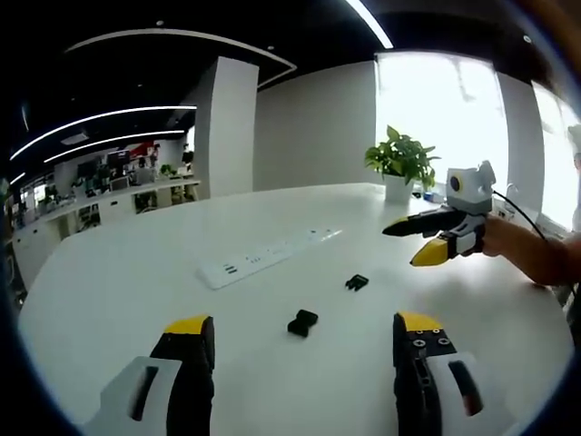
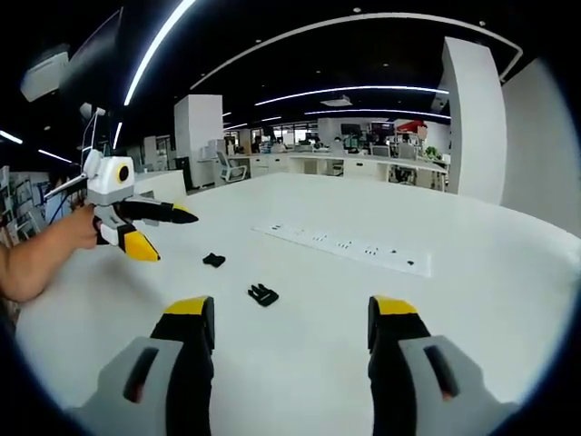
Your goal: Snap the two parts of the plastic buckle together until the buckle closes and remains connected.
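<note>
Two black buckle parts lie apart on the white table (image 1: 136, 272). The blocky part (image 1: 302, 322) (image 2: 213, 260) lies just ahead of my left gripper (image 1: 304, 327), which is open and empty. The pronged part (image 1: 357, 282) (image 2: 263, 294) lies a little ahead of my right gripper (image 2: 290, 309), also open and empty. In the left gripper view the right gripper (image 1: 401, 245) hovers above the table at the right, held by a hand. In the right gripper view the left gripper (image 2: 172, 236) hovers at the left, jaws apart.
A long white power strip (image 1: 263, 259) (image 2: 345, 247) lies on the table beyond the buckle parts. A potted plant (image 1: 401, 163) stands at the table's far edge by the window. A person's forearm (image 2: 41, 259) reaches in from the left. Office desks (image 2: 363, 163) fill the background.
</note>
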`<state>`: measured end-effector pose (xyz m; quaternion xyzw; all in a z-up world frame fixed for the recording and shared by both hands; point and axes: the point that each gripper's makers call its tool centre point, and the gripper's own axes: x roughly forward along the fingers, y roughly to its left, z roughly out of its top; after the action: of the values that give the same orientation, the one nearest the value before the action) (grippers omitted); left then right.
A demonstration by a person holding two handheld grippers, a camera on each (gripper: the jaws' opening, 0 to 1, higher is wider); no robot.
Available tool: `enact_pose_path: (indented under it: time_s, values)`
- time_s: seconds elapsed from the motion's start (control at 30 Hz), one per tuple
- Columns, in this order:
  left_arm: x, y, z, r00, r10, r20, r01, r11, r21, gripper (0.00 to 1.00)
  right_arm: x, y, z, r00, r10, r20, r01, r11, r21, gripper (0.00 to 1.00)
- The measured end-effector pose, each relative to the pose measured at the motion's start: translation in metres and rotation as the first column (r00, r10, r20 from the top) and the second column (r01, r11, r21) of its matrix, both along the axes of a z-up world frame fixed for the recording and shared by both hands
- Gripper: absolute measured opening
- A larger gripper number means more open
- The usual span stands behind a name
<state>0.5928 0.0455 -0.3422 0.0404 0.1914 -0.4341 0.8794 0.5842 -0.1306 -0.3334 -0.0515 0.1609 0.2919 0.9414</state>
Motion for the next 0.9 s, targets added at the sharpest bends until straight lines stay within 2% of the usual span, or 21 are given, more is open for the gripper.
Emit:
enact_pose_path:
  time_s: [0.67,0.83,0.9]
  values:
    - [0.008,-0.001,-0.004,1.0,-0.001,-0.003,0.001,1.0,0.006,0.87,0.006,-0.005,-0.002,1.0,-0.004,0.006,0.004,1.0,-0.005,0.68]
    - [0.009,-0.003,-0.006,1.0,-0.02,0.017,0.02,0.999,0.03,0.92,0.007,-0.006,-0.001,1.0,-0.004,0.011,0.004,1.0,-0.007,0.68]
    - [0.01,-0.004,-0.006,0.999,-0.027,0.032,0.026,0.999,0.029,0.99,0.008,-0.006,-0.001,1.0,-0.003,0.013,0.003,1.0,-0.01,0.68]
